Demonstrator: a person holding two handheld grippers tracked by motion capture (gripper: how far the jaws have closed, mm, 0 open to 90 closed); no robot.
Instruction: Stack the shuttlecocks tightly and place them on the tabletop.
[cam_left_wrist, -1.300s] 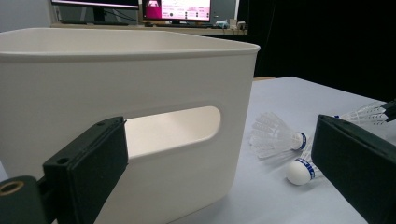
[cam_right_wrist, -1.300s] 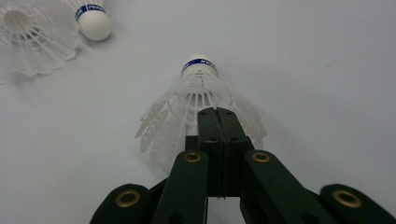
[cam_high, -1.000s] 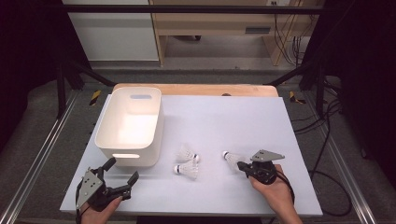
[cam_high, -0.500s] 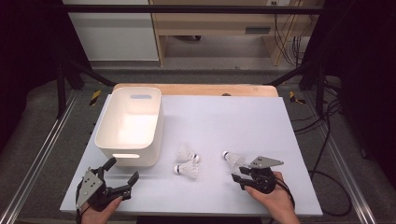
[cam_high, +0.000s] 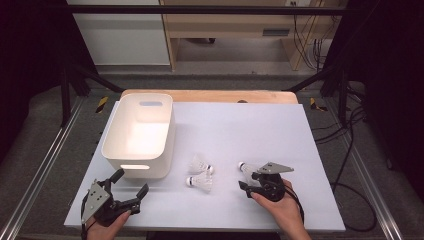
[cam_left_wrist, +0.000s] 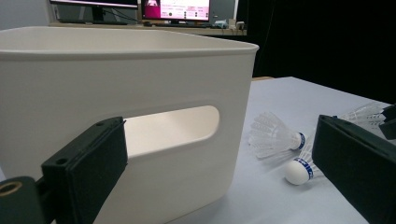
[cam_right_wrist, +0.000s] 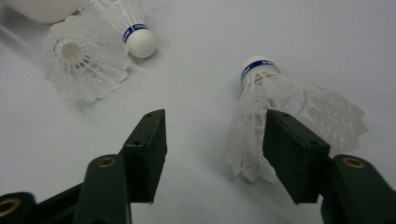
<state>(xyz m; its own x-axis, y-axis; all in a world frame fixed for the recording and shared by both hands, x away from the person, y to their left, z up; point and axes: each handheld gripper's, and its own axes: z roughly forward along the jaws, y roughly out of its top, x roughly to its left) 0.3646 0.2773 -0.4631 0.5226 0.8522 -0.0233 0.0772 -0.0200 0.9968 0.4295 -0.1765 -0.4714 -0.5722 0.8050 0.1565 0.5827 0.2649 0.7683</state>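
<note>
A white bin (cam_high: 140, 135) stands at the table's left. Two white shuttlecocks (cam_high: 201, 163) (cam_high: 200, 183) lie just right of it. A third shuttlecock (cam_high: 246, 169) lies in front of my right gripper (cam_high: 248, 180). In the right gripper view this shuttlecock (cam_right_wrist: 285, 105) points its cork away, and its feather skirt rests by the right pad. My right gripper (cam_right_wrist: 215, 121) is open, its jaws have just been opening, and only part of the skirt lies between them. My left gripper (cam_high: 131, 183) stands open at the front left, facing the bin's handle slot (cam_left_wrist: 173, 128).
The white table (cam_high: 250, 125) ends in a wooden strip (cam_high: 210, 96) at the back. Metal rails run along both sides. In the left gripper view the two middle shuttlecocks (cam_left_wrist: 273, 137) (cam_left_wrist: 299, 170) lie right of the bin (cam_left_wrist: 116, 84). Monitors (cam_left_wrist: 175, 8) glow behind.
The right gripper's jaws have gone from shut to open beside the third shuttlecock, and that hand has shifted slightly. The left gripper and the other shuttlecocks have stayed put.
</note>
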